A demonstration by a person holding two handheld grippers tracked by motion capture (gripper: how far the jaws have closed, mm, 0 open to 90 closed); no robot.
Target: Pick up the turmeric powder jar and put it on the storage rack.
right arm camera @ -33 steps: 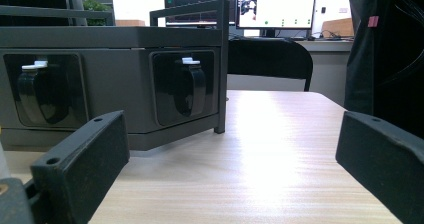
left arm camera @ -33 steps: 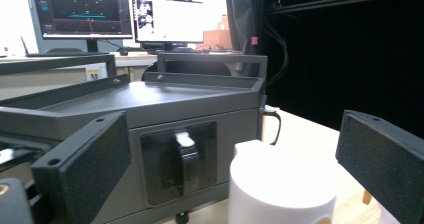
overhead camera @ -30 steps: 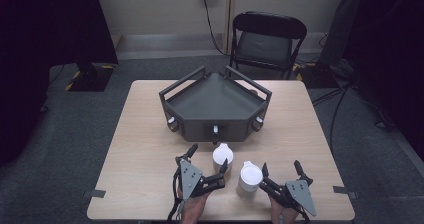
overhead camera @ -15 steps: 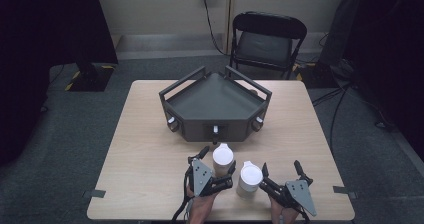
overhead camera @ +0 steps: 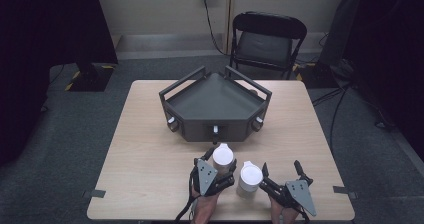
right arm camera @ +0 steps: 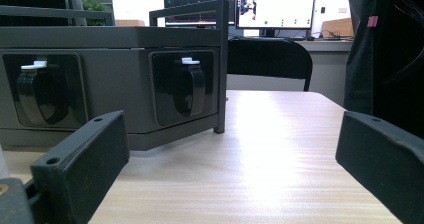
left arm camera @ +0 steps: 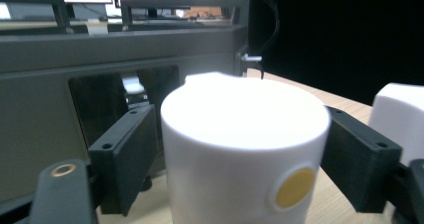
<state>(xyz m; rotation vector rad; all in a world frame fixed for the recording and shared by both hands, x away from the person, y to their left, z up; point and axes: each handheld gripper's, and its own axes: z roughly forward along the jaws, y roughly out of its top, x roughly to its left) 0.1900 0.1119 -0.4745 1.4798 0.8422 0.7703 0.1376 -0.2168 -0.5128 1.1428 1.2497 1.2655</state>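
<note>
In the high view, two white cups stood on the tabletop (overhead camera: 150, 174) in the lower middle of the frame, just in front of the dark three-sided box (overhead camera: 215, 106). The left tool (overhead camera: 220, 166) sat around the nearer-to-box cup (overhead camera: 222, 156), its jaws just then closing in on it, while the right tool (overhead camera: 280, 170) lay lower right, jaws spread, just beside the second cup (overhead camera: 249, 180). The two cups were close together, so a sideways swing of the gripped one could probably knock its neighbour over. In the left gripper view, the cup (left arm camera: 245, 149) took up the centre, a black jaw standing at each side; the pads looked at or very near the wall, though I could not tell whether they pressed firmly. A light squeeze on a smooth, round wall might let it slip or tip on lifting, and the box face close behind left little room forward. The second cup (left arm camera: 400, 119) showed at the right edge. In the right gripper view, the jaws stood wide apart with nothing between them, facing the box (right arm camera: 110, 79) across bare tabletop (right arm camera: 270, 159).
</note>
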